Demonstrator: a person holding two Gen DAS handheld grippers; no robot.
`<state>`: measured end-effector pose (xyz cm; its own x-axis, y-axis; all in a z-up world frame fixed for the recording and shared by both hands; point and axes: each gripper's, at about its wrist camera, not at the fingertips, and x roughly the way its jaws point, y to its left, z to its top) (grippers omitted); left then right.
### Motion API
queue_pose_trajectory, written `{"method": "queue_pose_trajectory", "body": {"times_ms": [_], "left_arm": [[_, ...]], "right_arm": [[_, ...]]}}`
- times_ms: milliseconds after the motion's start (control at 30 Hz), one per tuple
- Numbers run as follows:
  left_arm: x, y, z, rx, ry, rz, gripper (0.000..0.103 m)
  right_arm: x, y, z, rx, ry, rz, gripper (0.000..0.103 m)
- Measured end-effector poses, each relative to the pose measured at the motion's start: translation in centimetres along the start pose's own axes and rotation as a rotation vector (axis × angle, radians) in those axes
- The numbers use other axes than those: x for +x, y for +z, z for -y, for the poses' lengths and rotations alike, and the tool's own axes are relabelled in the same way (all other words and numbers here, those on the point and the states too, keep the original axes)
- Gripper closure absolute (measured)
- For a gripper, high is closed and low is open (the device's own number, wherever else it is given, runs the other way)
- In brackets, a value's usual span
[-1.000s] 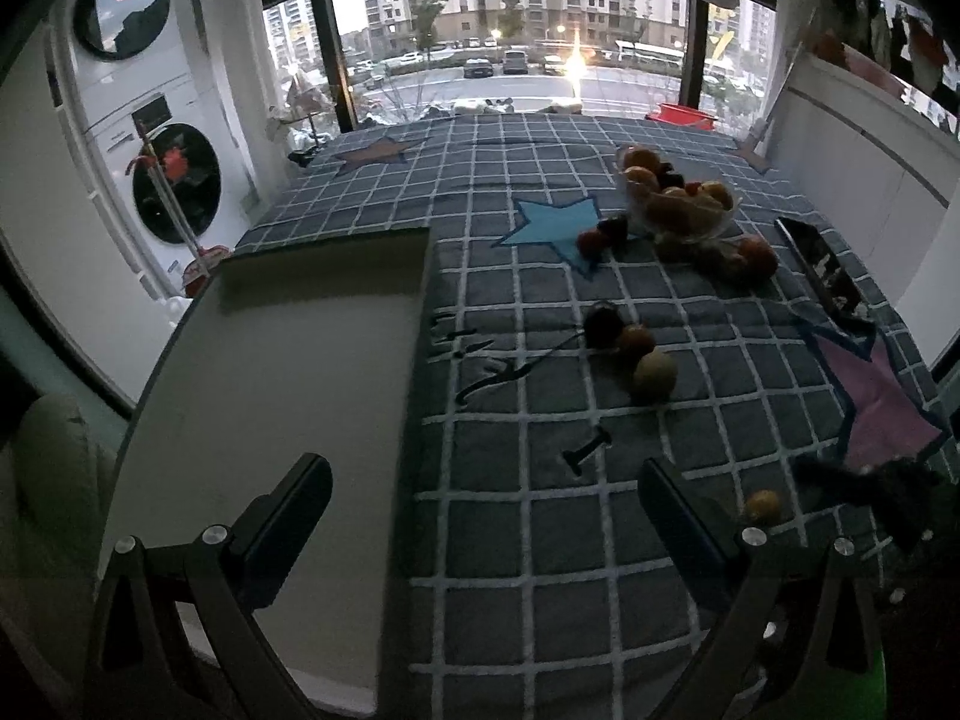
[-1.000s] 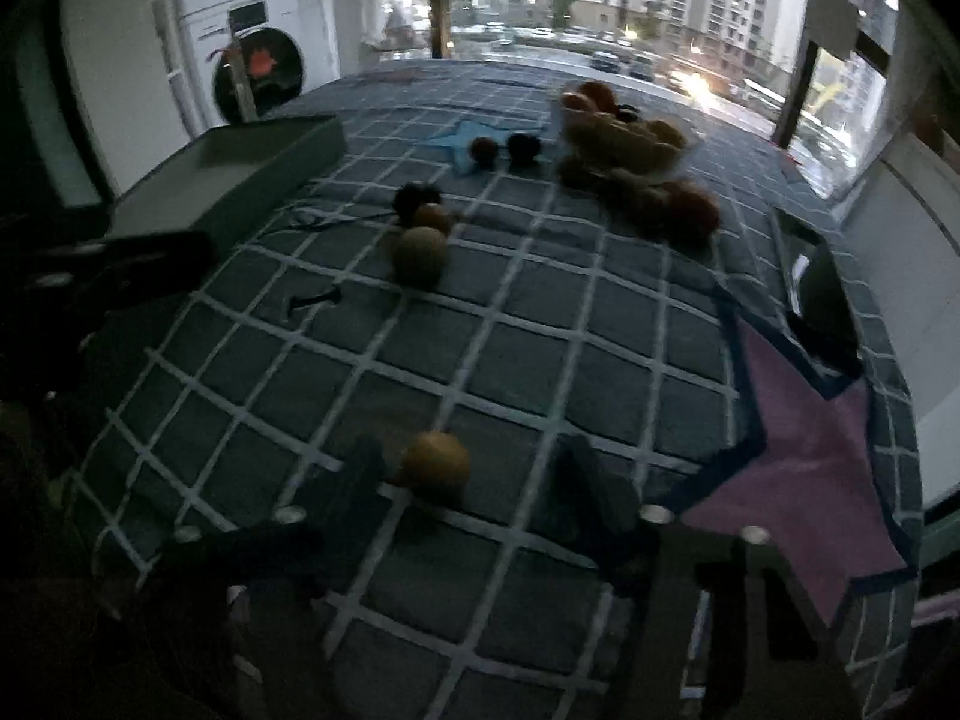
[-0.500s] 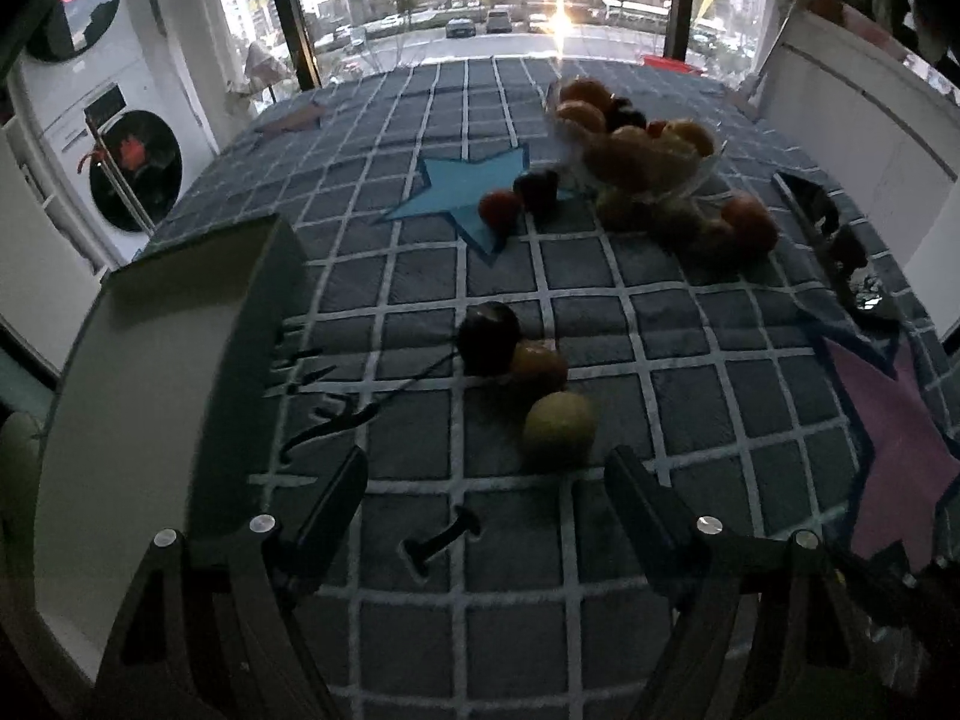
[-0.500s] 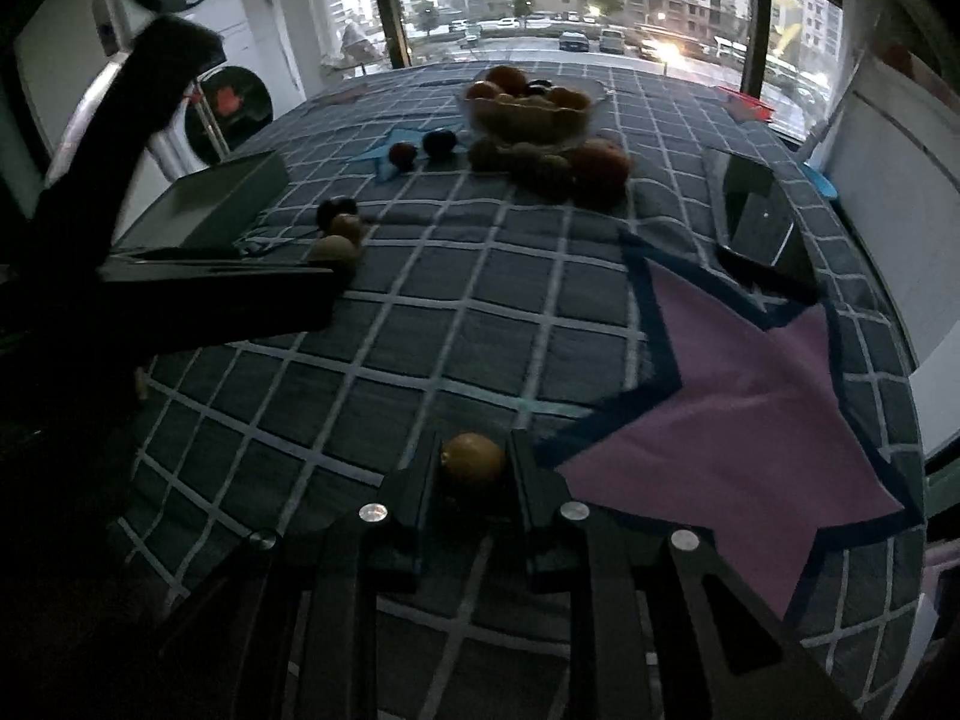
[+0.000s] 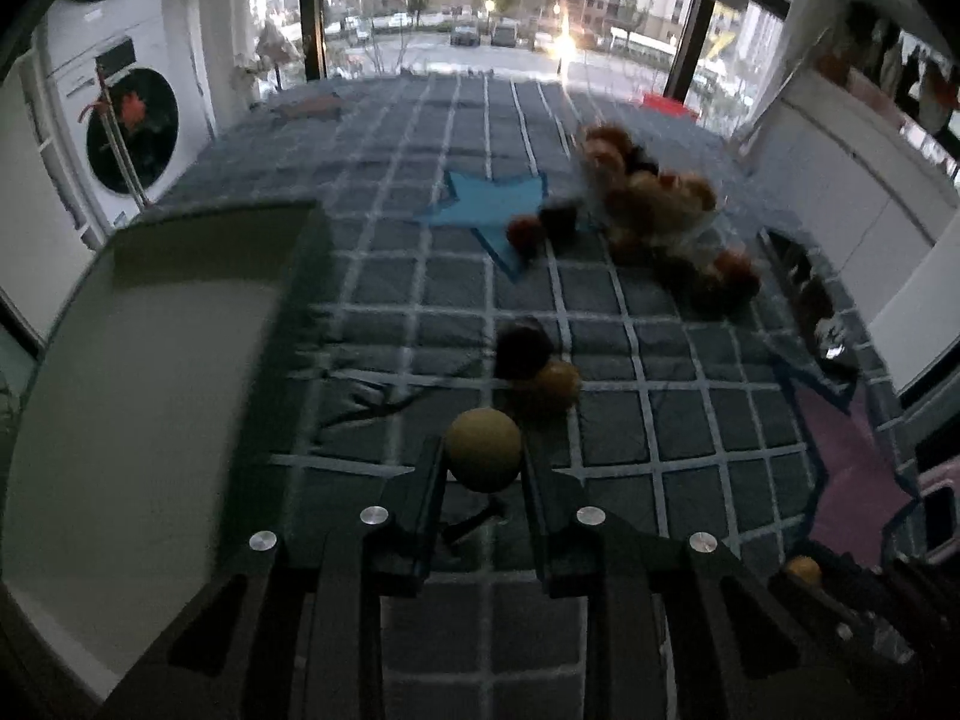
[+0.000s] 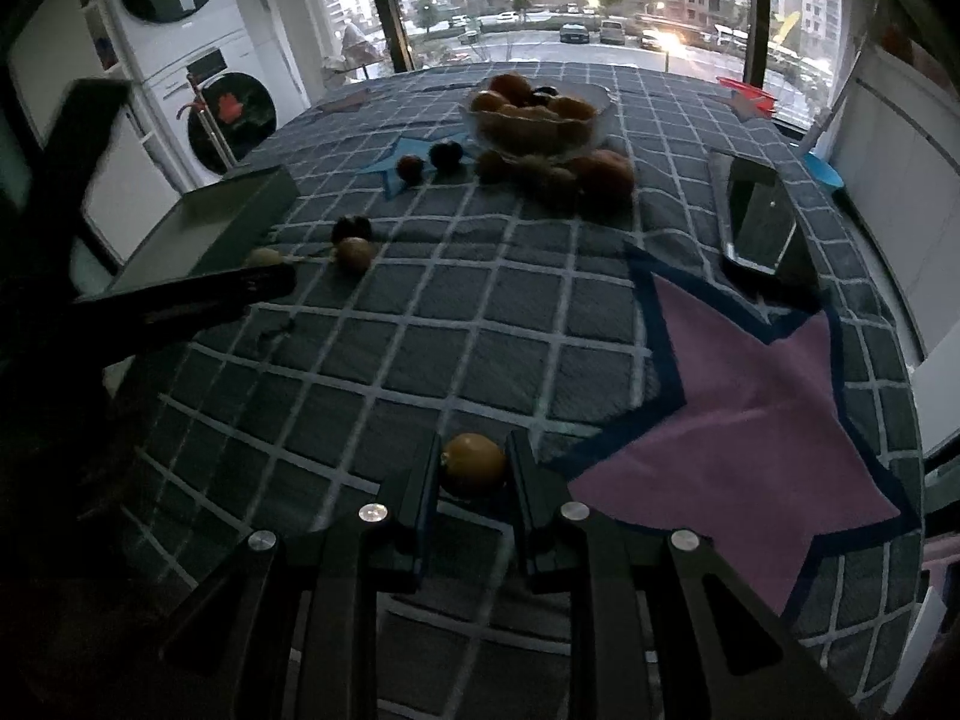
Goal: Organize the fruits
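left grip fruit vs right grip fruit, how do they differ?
The pale yellow fruit in the left gripper is clearly wider than its fingers' gap looks at rest; the small orange fruit in the right gripper is smaller and darker. The yellow one sits close to two loose fruits, a dark fruit and a brown-orange fruit; the orange one has bare cloth around it, beside the purple star. Both are round and clamped between closed fingers.

home laundry room: stacked washers (image 6: 198, 54), city-view windows (image 5: 480, 6)
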<state>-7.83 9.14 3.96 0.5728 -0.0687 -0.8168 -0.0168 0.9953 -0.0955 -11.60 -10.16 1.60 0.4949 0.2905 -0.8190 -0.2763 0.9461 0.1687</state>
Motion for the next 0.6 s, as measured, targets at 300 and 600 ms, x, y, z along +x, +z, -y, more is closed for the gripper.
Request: {"method": "queue_pose_trajectory", "body": {"times_ms": [300,600], "left_arm": [[-4.9,-0.2,-7.5,-0.017,0.134,0.104,0.076],[-4.3,-2.2,-15.2,-0.121,0.255,0.065,0.076]], "right_arm": [[0.8,3.2,-5.7,-0.044,0.099,-0.022,0.079],[3.0,6.7,-15.7,-0.149,0.222,-0.05,0.079]]}}
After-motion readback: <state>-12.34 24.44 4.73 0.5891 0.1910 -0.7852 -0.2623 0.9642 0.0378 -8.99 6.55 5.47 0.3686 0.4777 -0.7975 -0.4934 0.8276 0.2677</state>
